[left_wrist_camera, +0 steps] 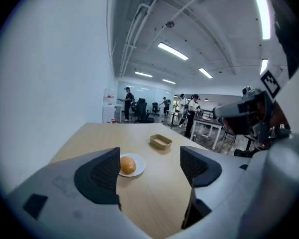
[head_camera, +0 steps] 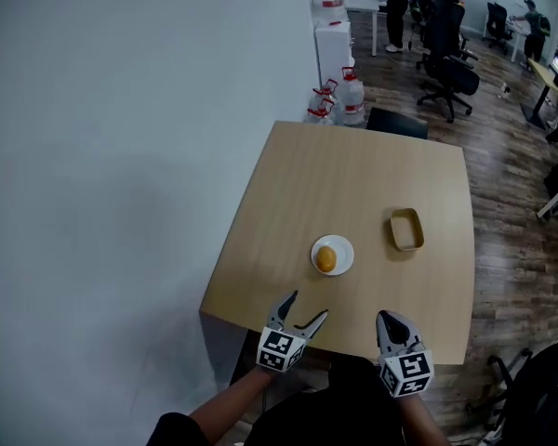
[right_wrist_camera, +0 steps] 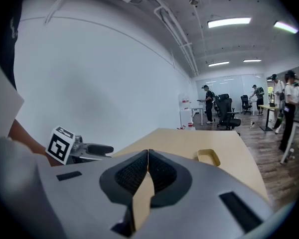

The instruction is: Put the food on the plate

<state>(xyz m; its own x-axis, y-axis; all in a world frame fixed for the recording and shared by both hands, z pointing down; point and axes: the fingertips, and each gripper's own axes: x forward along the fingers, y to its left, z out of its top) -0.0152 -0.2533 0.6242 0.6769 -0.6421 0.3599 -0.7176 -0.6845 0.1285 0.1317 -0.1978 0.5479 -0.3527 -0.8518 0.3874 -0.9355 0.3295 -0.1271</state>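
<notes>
Nearest me, at the table's near edge, are my two grippers. The left gripper [head_camera: 307, 307] has its jaws spread wide, with nothing between them. Just beyond it on the light wooden table [head_camera: 353, 170] sits one round white plate [head_camera: 346, 246], and one golden bread roll [head_camera: 325, 259] rests on it. Further right, the right gripper [head_camera: 388, 318] has its jaws pressed together, holding nothing. Beyond it lies one tan rectangular tray [head_camera: 395, 231], apart from the plate.

Light wooden square worktop [head_camera: 353, 184]: small round white plate [head_camera: 342, 246] near front edge, shallow tan rectangular tray [head_camera: 406, 229] just right of it, apparently empty.
</notes>
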